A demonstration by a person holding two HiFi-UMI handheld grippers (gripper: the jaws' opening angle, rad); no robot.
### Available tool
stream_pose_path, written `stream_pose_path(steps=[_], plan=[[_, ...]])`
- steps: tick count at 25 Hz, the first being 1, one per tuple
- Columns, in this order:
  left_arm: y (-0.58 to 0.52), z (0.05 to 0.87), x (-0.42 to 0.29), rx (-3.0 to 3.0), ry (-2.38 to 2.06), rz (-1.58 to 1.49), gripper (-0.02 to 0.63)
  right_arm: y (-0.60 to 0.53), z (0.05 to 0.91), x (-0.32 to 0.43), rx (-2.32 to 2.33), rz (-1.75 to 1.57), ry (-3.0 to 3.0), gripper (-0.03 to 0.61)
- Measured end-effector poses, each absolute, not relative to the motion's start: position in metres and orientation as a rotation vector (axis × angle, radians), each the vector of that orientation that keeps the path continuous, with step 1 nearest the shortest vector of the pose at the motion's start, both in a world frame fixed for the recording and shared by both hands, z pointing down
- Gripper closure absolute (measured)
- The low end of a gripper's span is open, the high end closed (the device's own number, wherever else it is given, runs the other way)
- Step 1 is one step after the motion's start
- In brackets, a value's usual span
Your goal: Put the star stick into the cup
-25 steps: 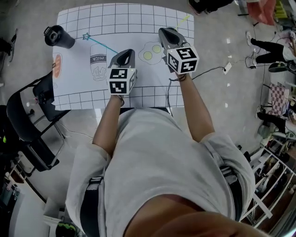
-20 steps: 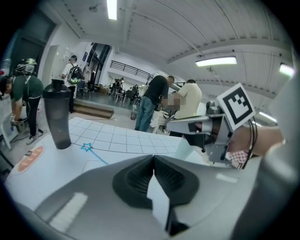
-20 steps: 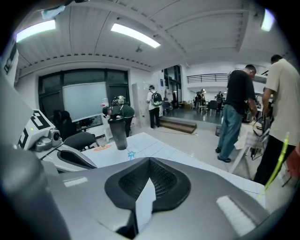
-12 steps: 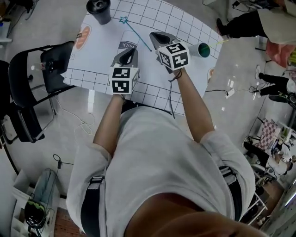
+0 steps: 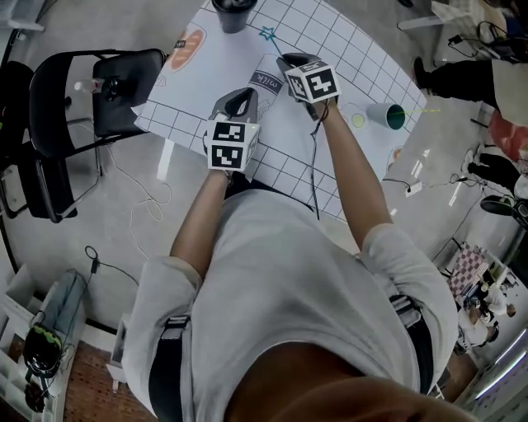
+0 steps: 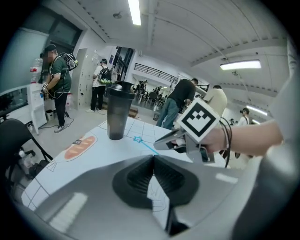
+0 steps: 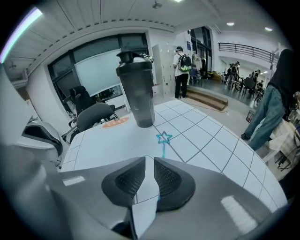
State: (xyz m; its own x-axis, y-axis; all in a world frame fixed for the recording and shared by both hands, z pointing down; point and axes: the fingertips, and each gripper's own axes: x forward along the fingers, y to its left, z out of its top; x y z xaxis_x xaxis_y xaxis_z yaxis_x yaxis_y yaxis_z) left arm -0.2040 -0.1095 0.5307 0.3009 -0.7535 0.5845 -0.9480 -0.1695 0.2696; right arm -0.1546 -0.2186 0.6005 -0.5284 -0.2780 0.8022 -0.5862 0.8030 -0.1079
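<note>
The blue star stick [image 5: 270, 39] lies flat on the white gridded table [image 5: 330, 45], its star [image 7: 163, 137] pointing at a tall black shaker cup [image 7: 138, 91], which stands at the far edge [image 5: 232, 7]. My right gripper [image 5: 287, 58] hovers over the stick's tail. Its jaws are shut to a thin slit, and the stick runs under one finger [image 7: 149, 159]. My left gripper [image 5: 245, 92] is shut and holds nothing [image 6: 153, 158]. It sits nearer me over the milk drawing. In the left gripper view the star stick [image 6: 143, 142] lies between the black shaker cup [image 6: 116, 117] and the right gripper [image 6: 187, 136].
A green cup [image 5: 389, 116] stands on the table's right side. A black chair [image 5: 74, 124] is pushed up to the left edge. A cable trails over the floor. People stand in the hall beyond the table.
The head view has swung, so the table now sits higher and tilted. My right gripper has moved from the egg drawing to above the stick's tail. The stick lies where it was.
</note>
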Motion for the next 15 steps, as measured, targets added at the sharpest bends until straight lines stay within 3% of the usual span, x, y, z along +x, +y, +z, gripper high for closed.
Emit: stream_pose_path(steps=[13,15], plan=[[-0.110,0.548,-0.238,1.935,-1.508,0.455,0.611,-0.238,0.646,-0.159,0.637,0.399,-1.927,0.517],[-0.113,0.549,-0.236,1.940,-1.500,0.457,0.611,-0.241,0.645,-0.157,0.654,0.404,-1.936,0.558]])
